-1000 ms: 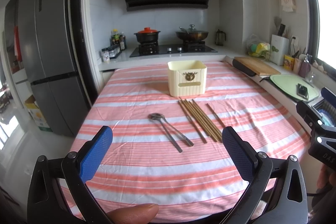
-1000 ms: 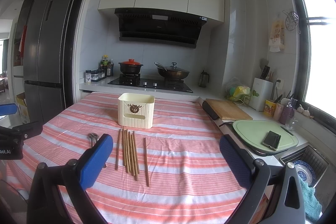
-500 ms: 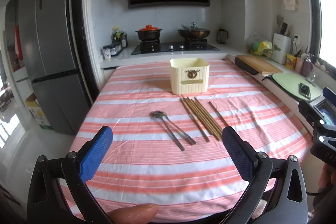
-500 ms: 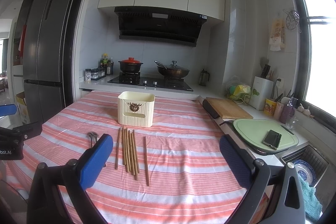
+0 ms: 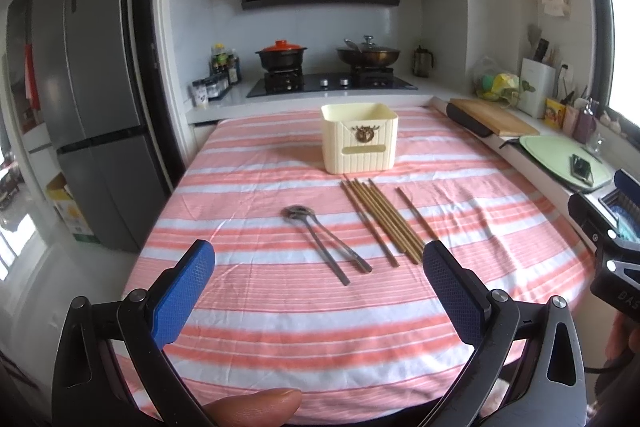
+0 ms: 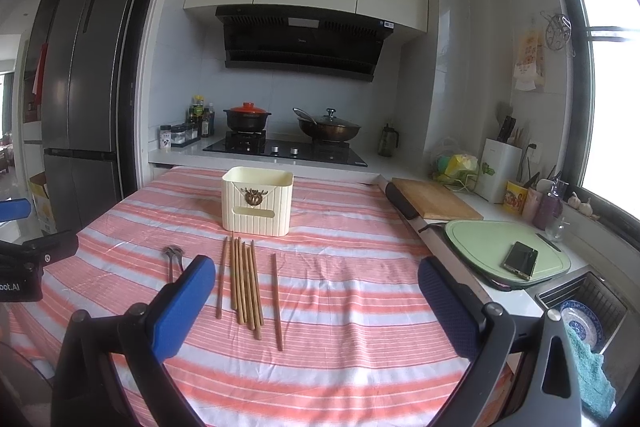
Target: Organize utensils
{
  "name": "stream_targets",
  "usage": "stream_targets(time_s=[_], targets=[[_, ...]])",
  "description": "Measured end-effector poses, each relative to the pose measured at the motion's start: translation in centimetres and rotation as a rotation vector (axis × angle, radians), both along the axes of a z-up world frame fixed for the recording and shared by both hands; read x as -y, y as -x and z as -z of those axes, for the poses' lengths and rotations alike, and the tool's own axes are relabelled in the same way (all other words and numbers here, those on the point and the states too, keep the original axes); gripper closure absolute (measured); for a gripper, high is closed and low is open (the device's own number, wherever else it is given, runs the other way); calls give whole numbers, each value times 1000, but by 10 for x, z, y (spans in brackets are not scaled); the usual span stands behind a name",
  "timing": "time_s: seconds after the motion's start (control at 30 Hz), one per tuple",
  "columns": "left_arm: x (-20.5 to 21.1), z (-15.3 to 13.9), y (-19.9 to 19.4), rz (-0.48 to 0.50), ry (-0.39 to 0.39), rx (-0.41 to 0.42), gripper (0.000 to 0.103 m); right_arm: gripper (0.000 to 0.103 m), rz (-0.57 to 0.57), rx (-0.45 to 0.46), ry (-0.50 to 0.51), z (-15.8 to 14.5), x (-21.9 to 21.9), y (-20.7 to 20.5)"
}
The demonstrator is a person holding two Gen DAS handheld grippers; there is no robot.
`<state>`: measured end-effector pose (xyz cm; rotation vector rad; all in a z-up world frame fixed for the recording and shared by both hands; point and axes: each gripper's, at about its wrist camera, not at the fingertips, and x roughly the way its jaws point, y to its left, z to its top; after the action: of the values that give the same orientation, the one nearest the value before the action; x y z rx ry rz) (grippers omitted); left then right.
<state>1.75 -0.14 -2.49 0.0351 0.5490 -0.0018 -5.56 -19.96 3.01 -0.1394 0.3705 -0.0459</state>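
Table [image 5: 480, 211]: covered in a pink-and-white striped cloth, set against the stove counter.

Holder [image 5: 359, 138]: cream ribbed box with a small emblem on its front, upright at the far middle of the table; contents could not be seen.

Chopsticks [image 5: 384, 223]: brown, lying flat just in front of the holder, five bunched side by side, a sixth apart on the left and one apart on the right.

Spoons [image 5: 324, 241]: two metal pieces, bowls overlapping at the far end, handles splayed toward the camera, left of the chopsticks and clear of them.

Left gripper [image 5: 318, 291]: held above the near edge of the table, jaws spread wide, nothing between them; a fingertip [image 5: 256, 407] showed at the bottom of its view.

Right gripper [image 6: 316, 299]: above the near right part of the table, jaws likewise spread wide and empty, the chopsticks lying ahead between its blue pads [image 6: 182, 303].

Phone [image 6: 520, 259]: on a green board on the counter to the right.
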Motion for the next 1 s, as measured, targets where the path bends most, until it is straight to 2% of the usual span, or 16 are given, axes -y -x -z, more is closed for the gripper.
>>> stream_targets(time_s=[0.47,0.67,0.83,1.0], targets=[[3,7,-14,-3,0,-38,0,0,16,-47,-21,10,7,-13],[-13,19,-31,-38,26,-76,0,0,27,-66,-23,16,12,-20],[-41,43,-59,-116,54,-138,0,0,19,-107,-41,27,23,-37],[-44,77,-100,-117,47,-216,0,0,15,-194,-56,51,36,-71]])
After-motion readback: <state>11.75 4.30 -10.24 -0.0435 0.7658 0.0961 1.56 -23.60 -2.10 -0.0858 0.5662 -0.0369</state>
